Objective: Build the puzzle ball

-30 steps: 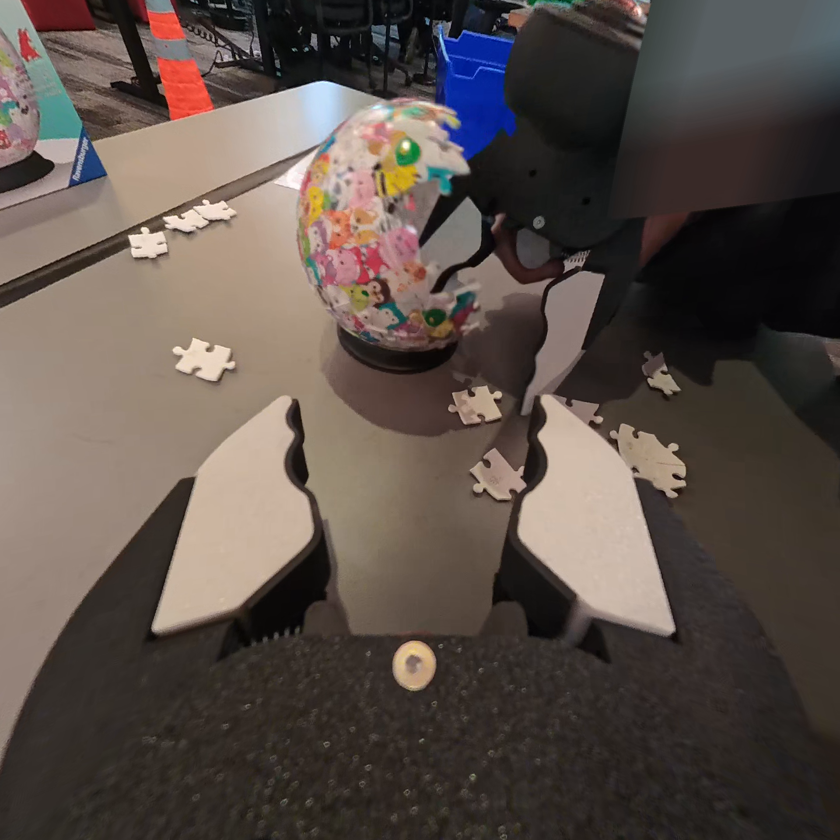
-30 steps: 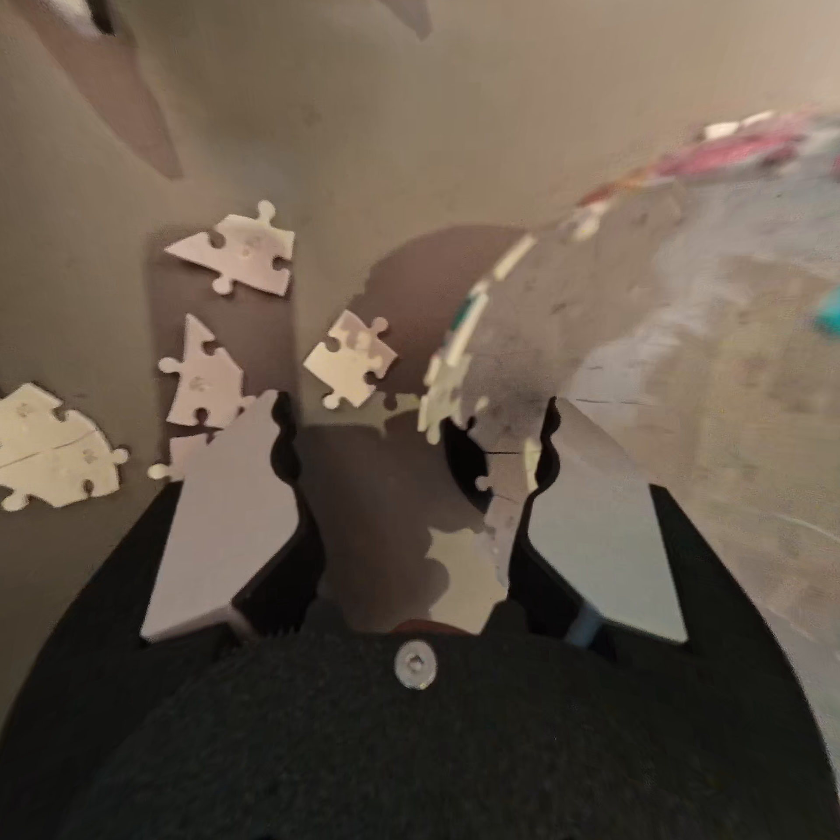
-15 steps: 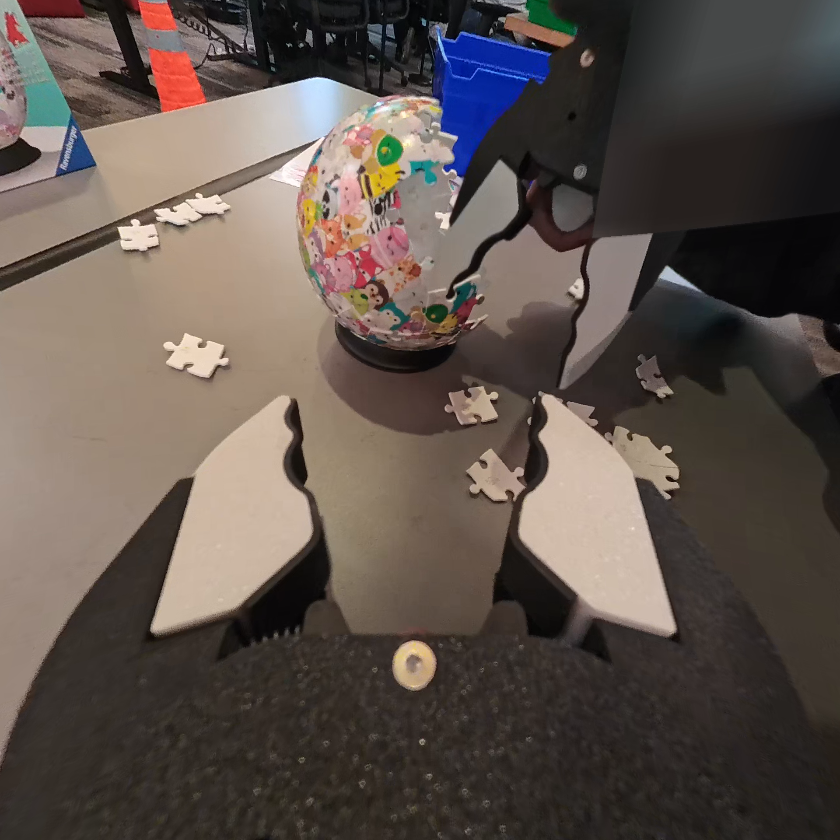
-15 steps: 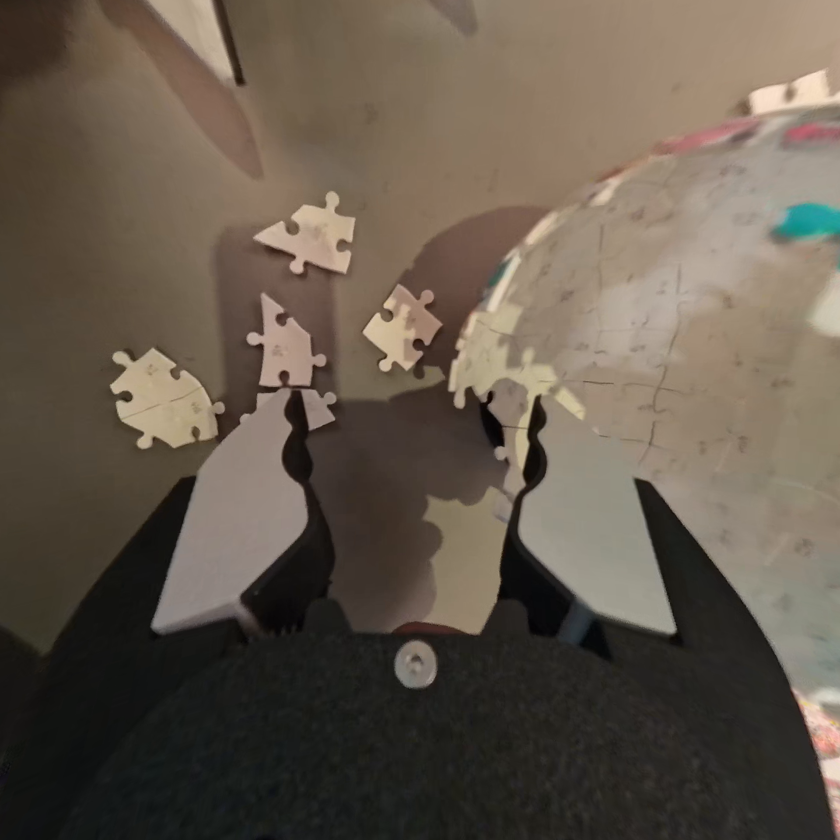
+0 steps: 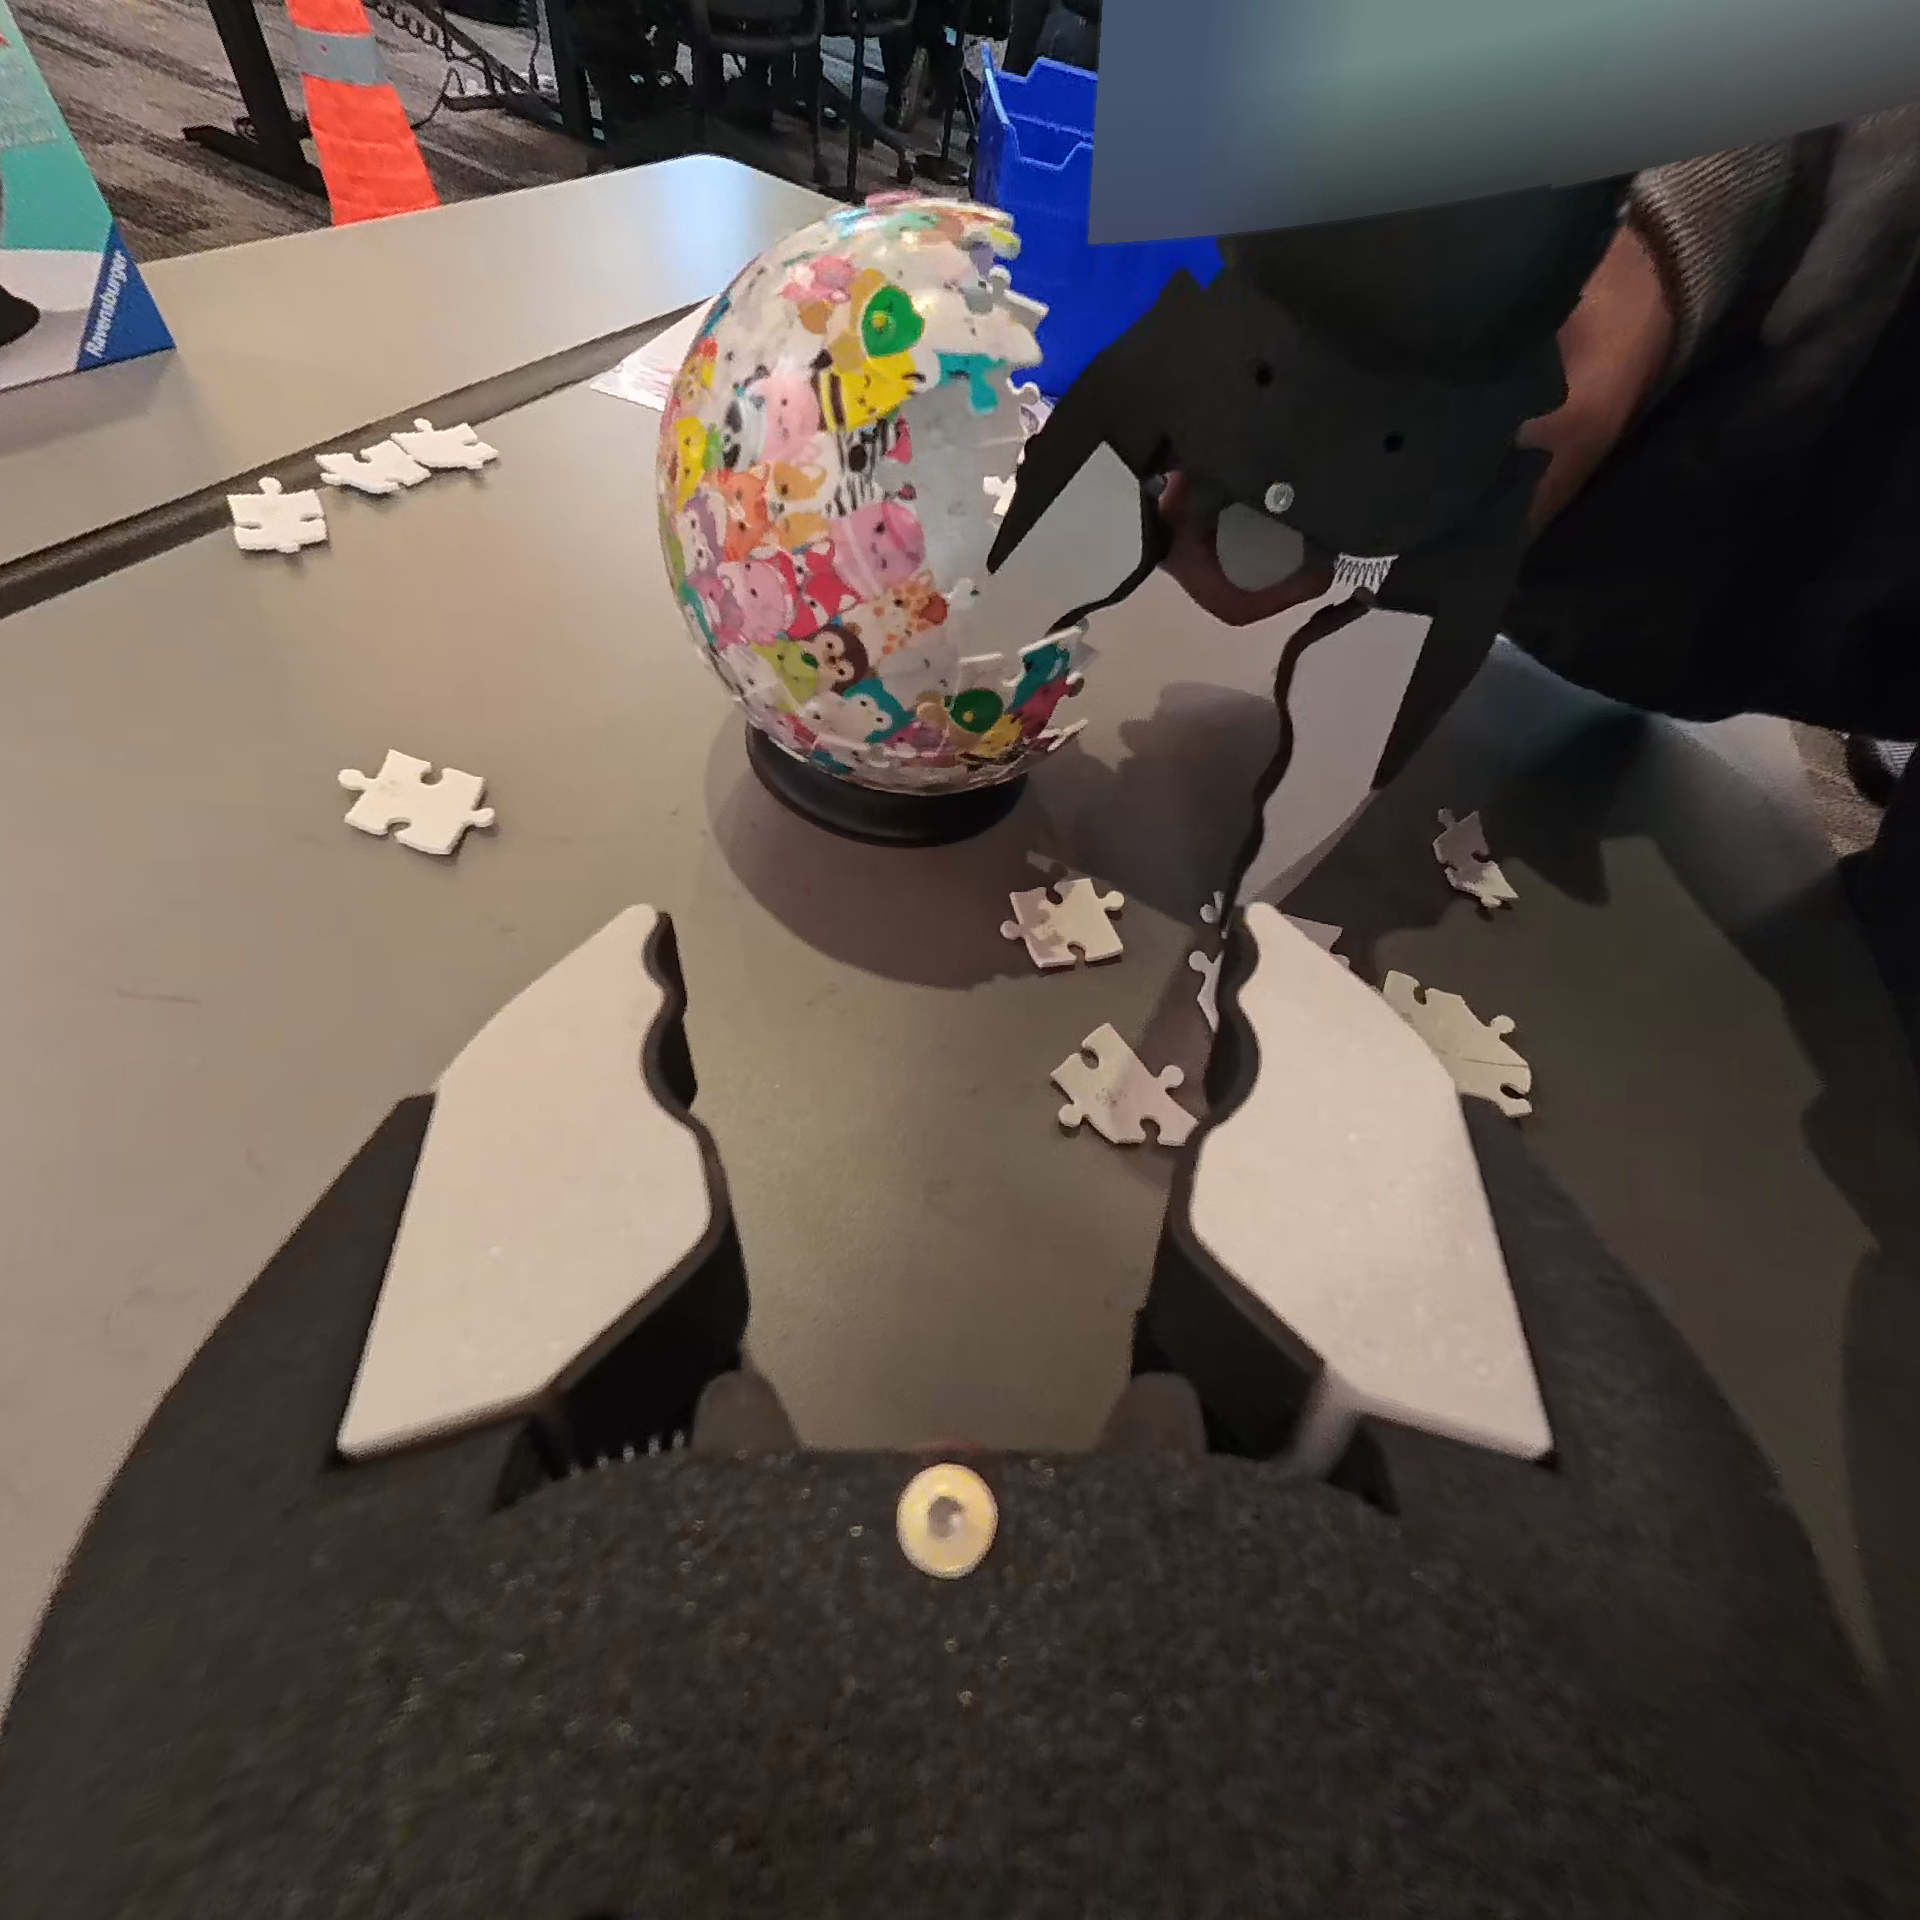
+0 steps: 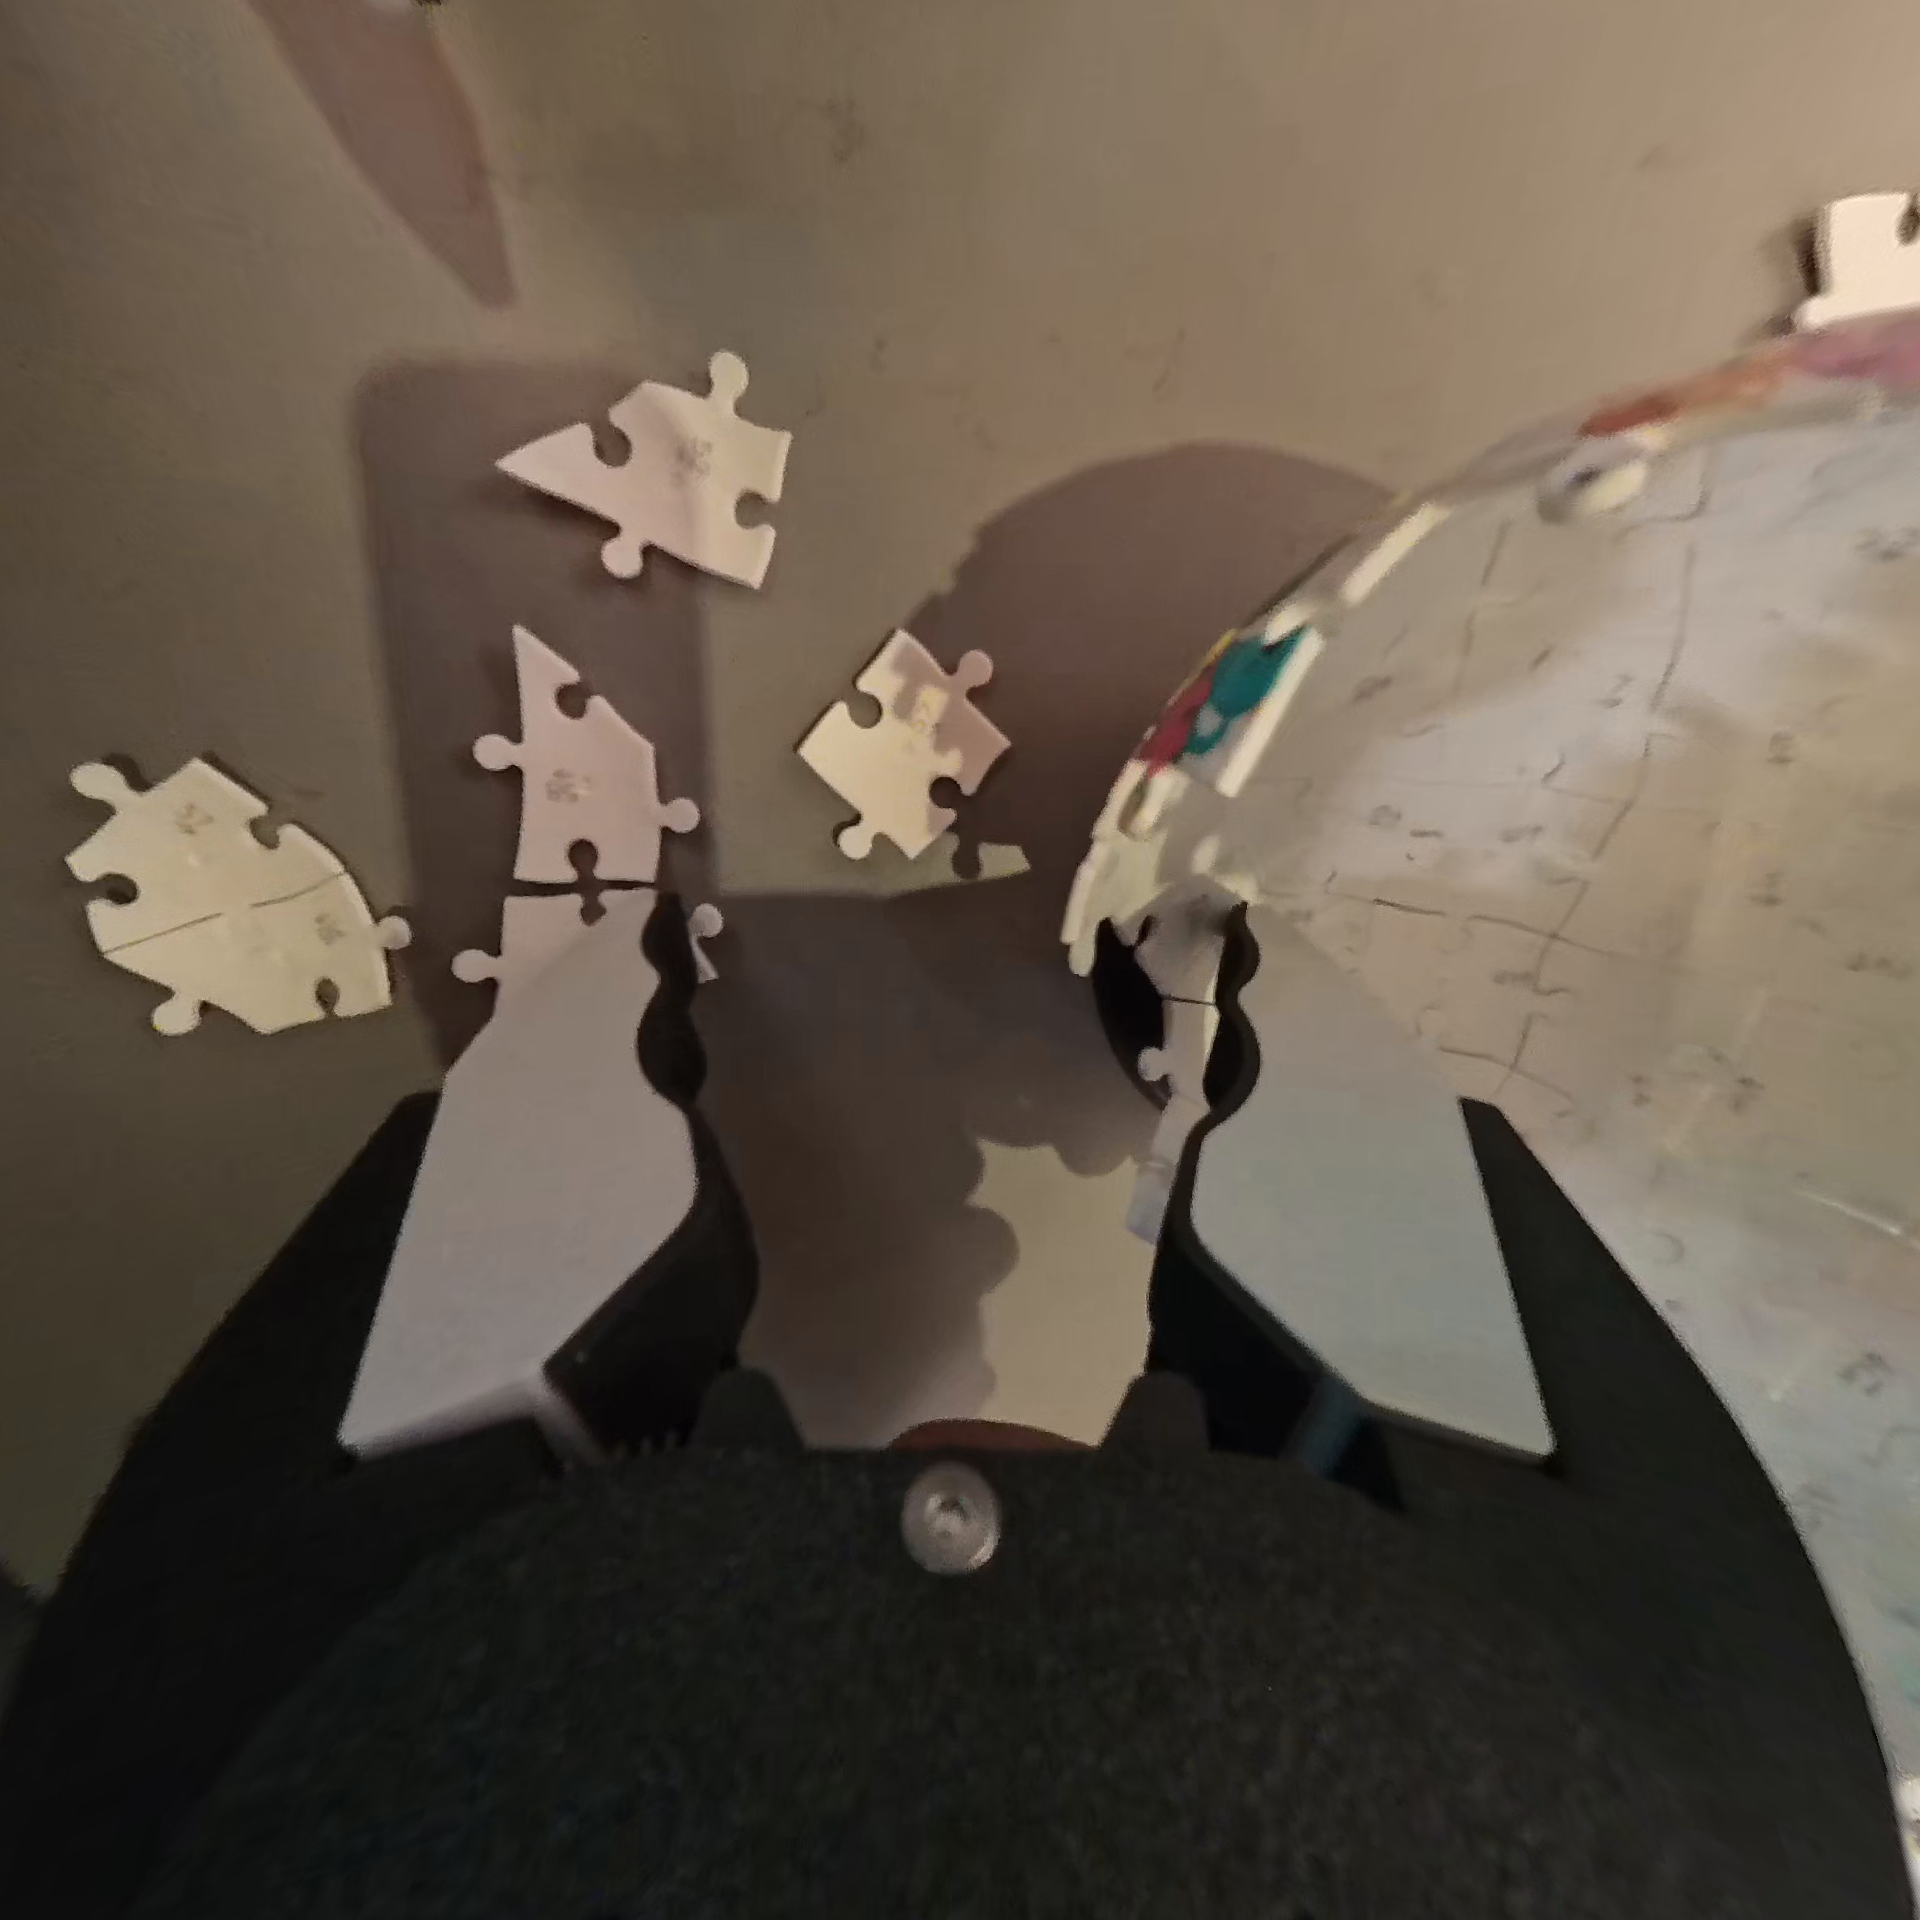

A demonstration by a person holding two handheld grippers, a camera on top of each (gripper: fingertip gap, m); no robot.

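Plastic puzzle ball (image 5: 852, 520) half-built, both grippers spread empty; right gripper (image 6: 956, 935) at its rim could knock pieces loose.

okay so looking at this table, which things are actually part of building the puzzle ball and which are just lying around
Part of the job:
puzzle ball
black stand
loose pieces
left gripper
right gripper

Just lying about:
puzzle box
orange cone
blue bin
paper sheet
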